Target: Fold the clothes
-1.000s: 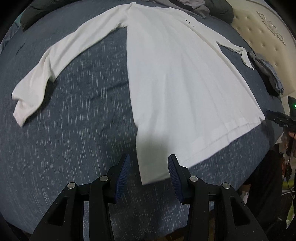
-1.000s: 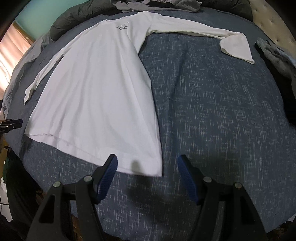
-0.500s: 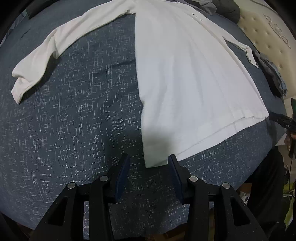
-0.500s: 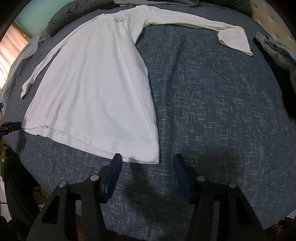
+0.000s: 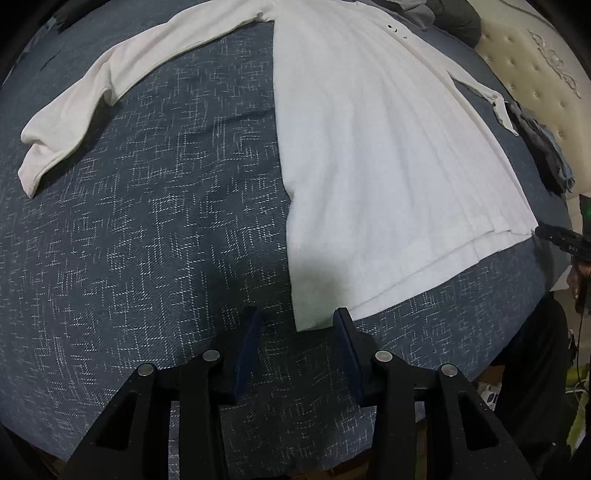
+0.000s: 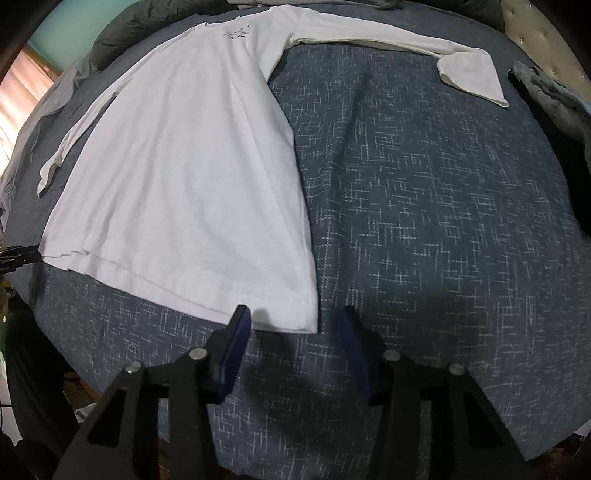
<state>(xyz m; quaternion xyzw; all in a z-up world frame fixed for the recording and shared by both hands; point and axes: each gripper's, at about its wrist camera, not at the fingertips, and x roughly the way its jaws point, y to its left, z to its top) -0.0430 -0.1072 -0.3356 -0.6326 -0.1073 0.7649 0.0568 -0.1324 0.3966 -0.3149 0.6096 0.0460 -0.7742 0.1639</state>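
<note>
White long-sleeve shirt (image 5: 376, 155) is laid flat on the bed (image 5: 147, 229), which has a dark blue cover w/ a pale crosshatch weave. Both sleeves are spread out to the sides, hem nearest the cams, small dark print up by the neck.

Left hand-held gripper (image 5: 297, 325) points steeply down at one bottom corner of the shirt. That hem corner sits btwn the two blue pads (image 5: 248, 347), but the pads aren't pressing on it, there's bed cover showing either side of the corner. Jaws are partly open and closing atm. Nothing held.

Right hand-held gripper (image 6: 295, 325) is at the other bottom corner, same deal: the corner of the shirt (image 6: 192, 177) lies btwn its fingers, the left pad (image 6: 236, 332) just about at the hem edge and the other one well off the cloth over bare cover. Partly open, a bit wider than the left one, and closing too. Can't see it gripping anything.

Other stuff: a cream tufted headboard (image 5: 535, 74) on the far right in the left cam, a crumpled grey garment (image 6: 554, 99) on the bed near the shirt's right cuff, and a dark grey duvet (image 6: 122, 33) bunched up past the collar. Pink curtain (image 6: 22, 96) at the far left edge of the right cam.
</note>
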